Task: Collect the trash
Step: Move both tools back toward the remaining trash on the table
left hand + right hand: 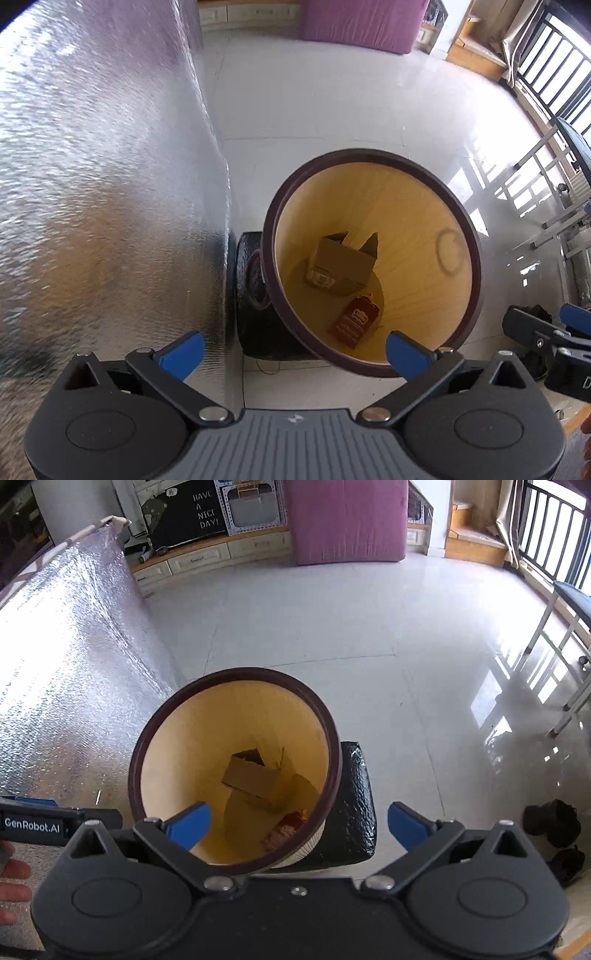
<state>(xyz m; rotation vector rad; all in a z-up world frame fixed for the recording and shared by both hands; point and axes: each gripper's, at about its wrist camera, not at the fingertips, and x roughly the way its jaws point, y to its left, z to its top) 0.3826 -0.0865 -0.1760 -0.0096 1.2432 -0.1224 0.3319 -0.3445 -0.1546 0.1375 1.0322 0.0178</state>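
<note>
A round bin (476,258) with a dark brown rim and yellow inside stands on the floor; it also shows in the right wrist view (155,720). Inside lie a brown cardboard box (343,266) (251,775) and a small red packet (356,321) (284,830). My left gripper (295,352) is open and empty above the bin's near left rim. My right gripper (299,827) is open and empty above the bin's near right rim. The right gripper also shows at the edge of the left wrist view (546,336).
A silver foil-covered surface (103,184) (66,672) rises at the left, close to the bin. A black textured block (255,325) (354,805) sits against the bin. Dark shoes (554,823) lie on the floor at the right. A purple mattress (347,520) leans at the far wall.
</note>
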